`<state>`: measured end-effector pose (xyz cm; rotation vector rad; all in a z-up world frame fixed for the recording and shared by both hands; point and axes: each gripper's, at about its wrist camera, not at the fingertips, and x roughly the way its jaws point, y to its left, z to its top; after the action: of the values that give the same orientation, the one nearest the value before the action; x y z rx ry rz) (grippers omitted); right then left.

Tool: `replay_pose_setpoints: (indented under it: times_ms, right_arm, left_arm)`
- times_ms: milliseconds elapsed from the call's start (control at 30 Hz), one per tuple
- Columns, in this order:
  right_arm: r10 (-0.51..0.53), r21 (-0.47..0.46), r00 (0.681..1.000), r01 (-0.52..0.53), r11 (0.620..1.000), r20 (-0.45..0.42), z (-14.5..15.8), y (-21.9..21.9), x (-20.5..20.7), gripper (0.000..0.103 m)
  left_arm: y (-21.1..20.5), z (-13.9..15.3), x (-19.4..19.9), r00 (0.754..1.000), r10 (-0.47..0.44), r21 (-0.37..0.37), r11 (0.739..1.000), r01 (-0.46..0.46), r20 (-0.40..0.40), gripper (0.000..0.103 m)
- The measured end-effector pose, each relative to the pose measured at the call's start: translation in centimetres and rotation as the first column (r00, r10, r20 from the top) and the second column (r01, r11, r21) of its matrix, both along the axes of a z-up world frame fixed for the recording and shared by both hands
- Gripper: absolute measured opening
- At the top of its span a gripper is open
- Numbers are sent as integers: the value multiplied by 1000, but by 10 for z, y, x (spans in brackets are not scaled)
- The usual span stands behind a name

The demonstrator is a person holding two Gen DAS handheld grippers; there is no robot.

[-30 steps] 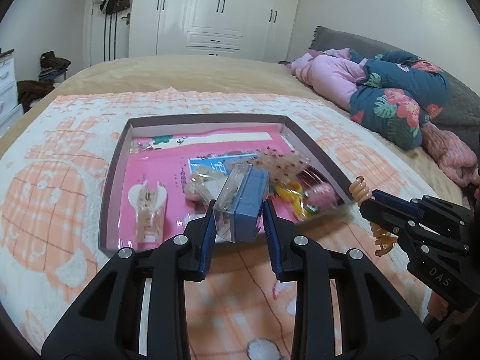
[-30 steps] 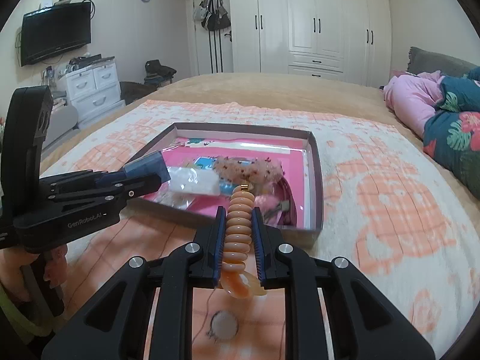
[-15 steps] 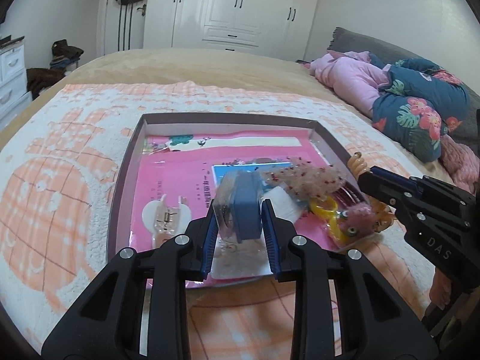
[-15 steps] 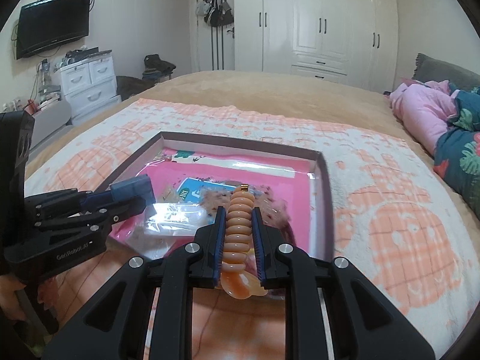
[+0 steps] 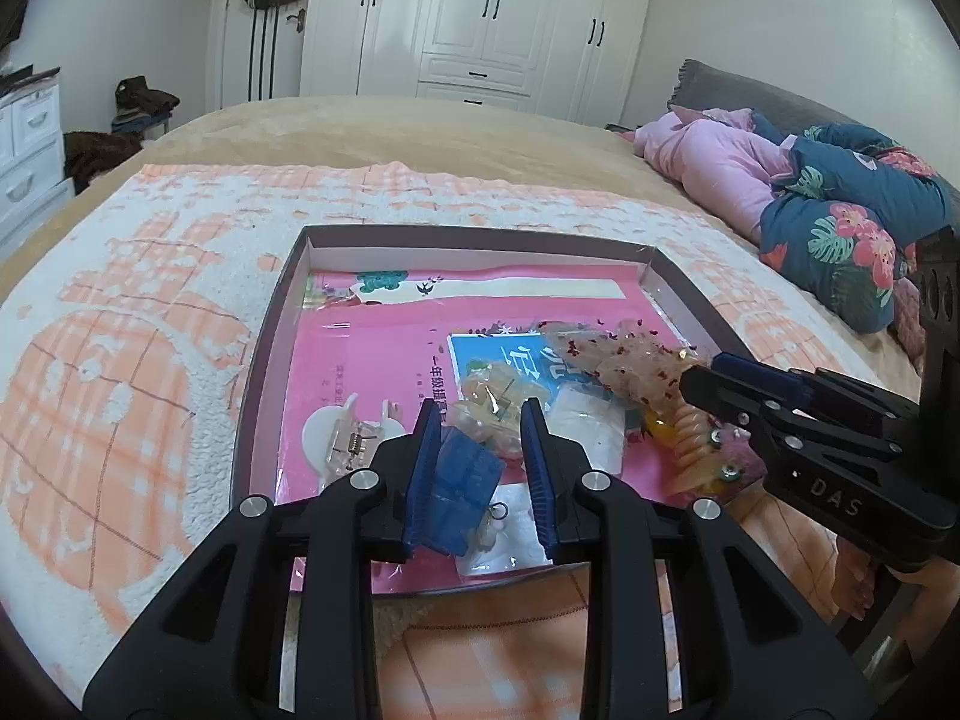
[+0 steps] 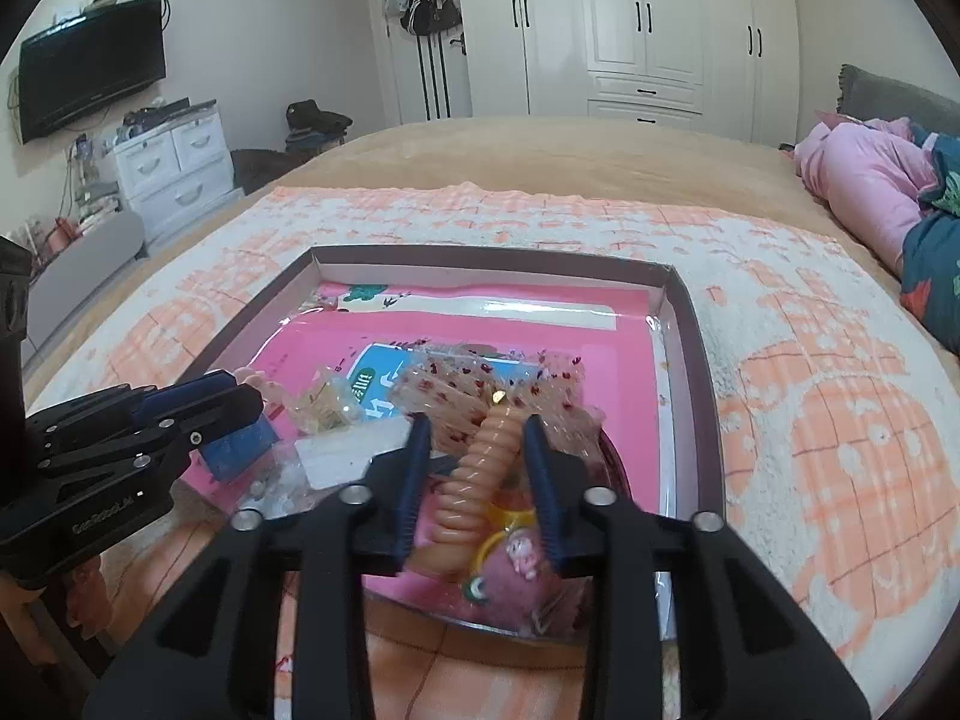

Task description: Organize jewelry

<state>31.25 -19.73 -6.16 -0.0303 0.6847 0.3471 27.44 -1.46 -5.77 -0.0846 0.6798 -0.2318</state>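
Observation:
A shallow brown-rimmed tray (image 5: 480,237) (image 6: 492,255) lined with a pink booklet lies on the bed. My left gripper (image 5: 477,474) (image 6: 198,408) is shut on a small blue box (image 5: 462,480) (image 6: 237,447) in a clear packet, low over the tray's near edge. My right gripper (image 6: 480,480) (image 5: 720,372) hangs over the near right corner and its jaws are opening. A peach coil hair tie (image 6: 486,468) (image 5: 690,432) stands between them with a gap on each side, resting on the pile. A sequinned sheer bow (image 6: 480,384) lies just beyond.
A white hair clip (image 5: 336,438), a pink fuzzy piece (image 6: 510,576) and clear packets also lie in the tray. The peach-and-white blanket (image 5: 120,396) spreads all around. Pink and floral bedding (image 5: 810,192) is piled at the right. White drawers (image 6: 174,162) stand off to the left.
Both grippers have moved forward over the tray's near edge. The right jaws have parted and let go of the coil hair tie. The left gripper still holds the blue box, now lower.

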Motion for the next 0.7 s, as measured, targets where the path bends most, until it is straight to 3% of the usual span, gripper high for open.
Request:
replay_pose_setpoints:
  times_ms: [200, 400, 700]
  right_arm:
    - [-33, 23, 998, 32, 999, 45, 9, -11, -18, 52]
    - [-46, 56, 991, 39, 998, 126, 24, -23, -45, 72]
    - [-49, 57, 974, 37, 998, 222, 41, -26, -86, 93]
  left_arm:
    - [1, 5, -8, 1000, 7, -4, 1000, -7, 19, 22]
    - [4, 14, -24, 999, 10, -19, 1000, -9, 46, 34]
    - [12, 32, -60, 995, 31, -49, 998, -27, 93, 57]
